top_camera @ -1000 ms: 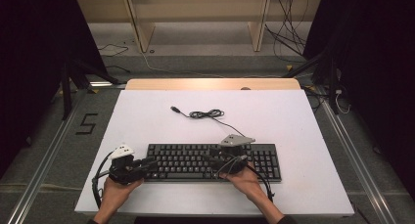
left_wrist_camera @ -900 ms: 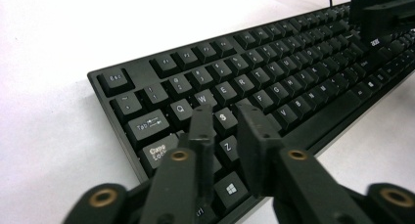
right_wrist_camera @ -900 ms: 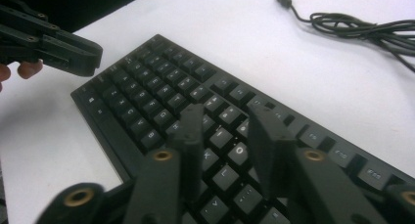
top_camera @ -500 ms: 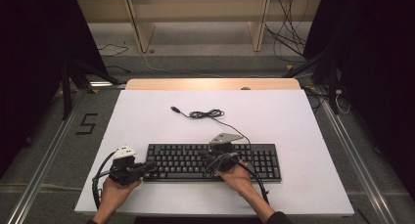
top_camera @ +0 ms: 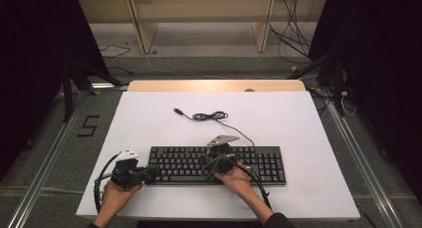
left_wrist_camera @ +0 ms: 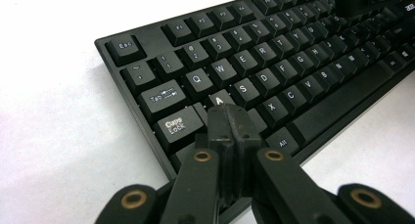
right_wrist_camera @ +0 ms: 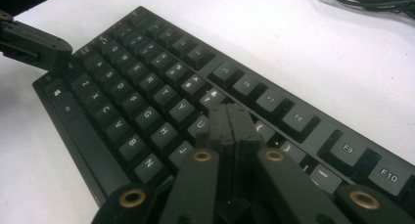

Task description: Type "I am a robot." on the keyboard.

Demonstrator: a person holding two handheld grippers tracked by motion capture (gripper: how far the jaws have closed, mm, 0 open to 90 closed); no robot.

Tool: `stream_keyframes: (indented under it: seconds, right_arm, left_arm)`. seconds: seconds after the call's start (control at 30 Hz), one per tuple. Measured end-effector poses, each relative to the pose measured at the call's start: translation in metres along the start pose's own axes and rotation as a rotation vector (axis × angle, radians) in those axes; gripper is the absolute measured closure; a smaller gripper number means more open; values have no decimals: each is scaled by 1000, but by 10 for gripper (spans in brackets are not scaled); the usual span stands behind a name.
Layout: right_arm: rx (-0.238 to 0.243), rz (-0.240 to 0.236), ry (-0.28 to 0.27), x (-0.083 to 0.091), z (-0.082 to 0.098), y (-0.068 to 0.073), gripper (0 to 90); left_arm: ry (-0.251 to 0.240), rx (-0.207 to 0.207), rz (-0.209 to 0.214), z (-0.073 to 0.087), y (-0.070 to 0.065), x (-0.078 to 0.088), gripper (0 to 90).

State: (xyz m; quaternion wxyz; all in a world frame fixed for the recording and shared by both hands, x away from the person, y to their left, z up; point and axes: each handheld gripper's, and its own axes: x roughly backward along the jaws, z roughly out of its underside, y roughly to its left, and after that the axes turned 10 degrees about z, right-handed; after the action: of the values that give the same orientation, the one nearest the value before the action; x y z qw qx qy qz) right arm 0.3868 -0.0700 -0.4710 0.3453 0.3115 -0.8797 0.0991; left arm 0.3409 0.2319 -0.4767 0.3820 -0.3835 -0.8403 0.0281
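Nearest the person, both tools sit over the black keyboard [top_camera: 216,165], which lies along the front of the white table [top_camera: 149,118]. The left gripper [left_wrist_camera: 227,117] has its jaws pressed together with nothing between them, tips hovering at the A key [left_wrist_camera: 219,100] beside Caps Lock [left_wrist_camera: 174,126]; the right gripper [right_wrist_camera: 230,117] is likewise closed and empty, its tips by the U and J keys near the board's middle. The work looks like key pressing with closed tips, so each press should go straight down on the centre of one keycap, shallow and brief, then lift clear before moving sideways; a slanted tip could catch a neighbouring key. Farther back, the keyboard's cable [top_camera: 211,116] lies coiled on the table, well apart from both hands, with its plug [top_camera: 177,111] loose
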Motion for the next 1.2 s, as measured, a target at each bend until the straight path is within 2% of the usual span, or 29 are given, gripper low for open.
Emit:
stream_keyframes:
  seconds: [0.43,0.67,0.73,0.97,1.2]
  right_arm:
    - [2,11,24,-8,0,1,900]
    - [4,13,30,-9,1,2,900]
    - [11,17,40,-11,2,2,900]
    - [11,23,38,-11,3,3,900]
    - [7,19,39,-11,3,2,900]
  left_arm:
    - [20,9,-7,1,2,-1,890]
    - [26,13,-1,1,3,-2,890]
    - [43,12,-2,1,3,-3,890]
    - [40,30,13,1,5,-3,892]
    - [41,16,0,1,2,-3,890]
